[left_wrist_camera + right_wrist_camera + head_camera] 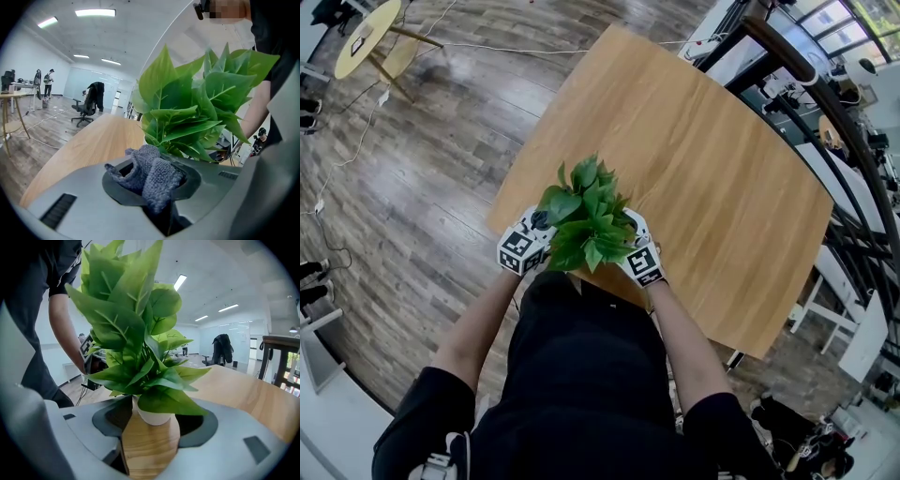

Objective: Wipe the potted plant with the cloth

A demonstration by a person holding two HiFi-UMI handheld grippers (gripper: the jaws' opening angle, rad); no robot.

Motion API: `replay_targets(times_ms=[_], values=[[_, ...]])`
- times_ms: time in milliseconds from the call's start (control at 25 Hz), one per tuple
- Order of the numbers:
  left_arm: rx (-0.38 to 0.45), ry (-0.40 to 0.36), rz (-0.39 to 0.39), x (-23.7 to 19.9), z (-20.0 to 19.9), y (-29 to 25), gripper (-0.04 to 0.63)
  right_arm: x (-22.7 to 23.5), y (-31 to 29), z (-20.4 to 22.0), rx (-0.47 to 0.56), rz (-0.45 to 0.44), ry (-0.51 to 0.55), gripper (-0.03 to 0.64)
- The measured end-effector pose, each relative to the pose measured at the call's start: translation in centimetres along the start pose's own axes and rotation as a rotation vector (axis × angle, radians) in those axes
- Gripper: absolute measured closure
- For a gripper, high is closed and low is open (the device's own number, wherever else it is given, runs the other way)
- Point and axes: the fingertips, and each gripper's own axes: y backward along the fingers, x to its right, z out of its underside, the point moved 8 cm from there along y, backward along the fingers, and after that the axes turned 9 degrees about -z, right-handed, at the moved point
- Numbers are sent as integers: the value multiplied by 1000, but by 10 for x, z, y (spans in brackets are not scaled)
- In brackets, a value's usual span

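A potted plant (586, 216) with broad green leaves stands near the front edge of the wooden table (703, 159), between my two grippers. My left gripper (540, 236) is at its left side, shut on a crumpled grey cloth (147, 173) that bulges out between the jaws just short of the leaves (197, 112). My right gripper (630, 234) is at the plant's right side. In the right gripper view its jaws stand wide open (150, 441), with the small white pot (152, 417) just ahead of them on the table and touching neither jaw.
The table's front edge runs just behind both grippers. A round yellow table (366, 33) and cables lie on the wood floor at far left. Black railings and desks (825, 112) run along the right. An office chair (86, 110) stands far off.
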Motion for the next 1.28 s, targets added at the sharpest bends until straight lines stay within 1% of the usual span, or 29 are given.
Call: replay_targets(times_ms=[160,320,400,480,560,640,680,760,800,920,960,1000,1080,1120,1200,1280], values=[[-2,8,11,8,3,4,488,-2,0,0,-4,13,-1,351],[-37,-60,85,26,13,7,486,-3,-1,1,4,22,-19,351],[-43,-67,101,31,16,8,486,-4,-2,1,7,28,-27,352],[-39,-63,94,29,15,8,486,-6,-2,0,1,35,-19,351],[-41,-71,84,27,12,6,486,-10,-1,0,-25,36,28,351],[-48,-91,70,24,9,6,486,-18,3,1,-41,17,68,351],[-47,-92,61,22,8,6,486,-24,4,4,-41,1,72,351],[-38,-71,44,17,9,8,486,-32,8,11,-34,-20,44,353],[-33,-57,37,15,10,8,486,-32,10,15,-30,-11,18,351],[-28,-48,27,14,7,6,486,-17,16,20,-28,72,-47,351],[-30,-56,27,14,6,5,486,-11,16,19,-35,89,-40,351],[-32,-65,29,16,4,4,486,-7,15,16,-46,91,-12,351],[-32,-70,35,18,2,3,486,-3,9,7,-68,66,64,351],[-29,-61,33,18,2,2,486,-2,6,2,-73,52,83,351],[-18,-27,19,15,4,0,486,-1,2,0,-63,38,74,351],[-11,-10,13,13,5,1,486,-2,0,1,-51,37,54,351]])
